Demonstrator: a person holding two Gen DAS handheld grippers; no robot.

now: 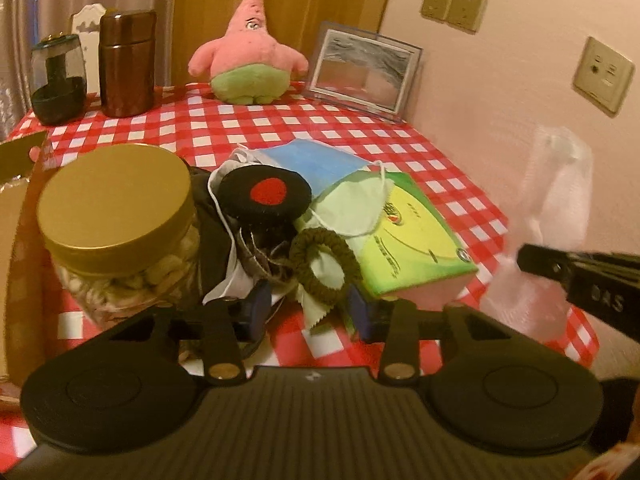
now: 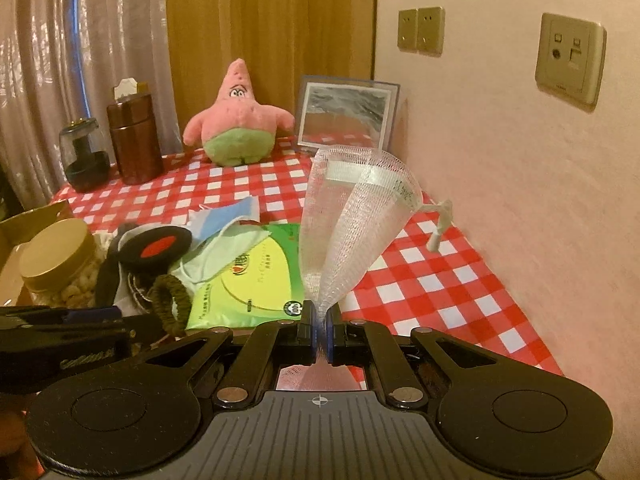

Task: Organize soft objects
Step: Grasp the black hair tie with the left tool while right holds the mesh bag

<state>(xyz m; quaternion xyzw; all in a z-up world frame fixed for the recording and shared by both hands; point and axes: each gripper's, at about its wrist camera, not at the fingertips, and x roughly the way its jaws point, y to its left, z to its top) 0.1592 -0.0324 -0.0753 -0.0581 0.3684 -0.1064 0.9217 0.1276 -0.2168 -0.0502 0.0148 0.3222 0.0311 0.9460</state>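
A pile of soft things lies mid-table: a dark green scrunchie [image 1: 322, 266], a black round pad with a red spot [image 1: 265, 195], a blue face mask [image 1: 310, 162], a white mask [image 1: 352, 210], all partly on a green tissue pack [image 1: 416, 236]. My left gripper [image 1: 310, 308] is open, its blue pads on either side of the scrunchie's near edge. My right gripper [image 2: 319, 328] is shut on a white mesh bag [image 2: 352, 220], held up above the table; the bag also shows blurred in the left wrist view [image 1: 552, 208]. A pink star plush [image 2: 236, 120] sits at the back.
A gold-lidded jar [image 1: 116, 216] stands left of the pile. A brown canister [image 1: 127, 62], a dark glass jar [image 1: 59, 80] and a picture frame [image 1: 362, 70] stand at the back. The wall [image 2: 520, 160] runs along the right edge of the checkered table [image 2: 440, 280].
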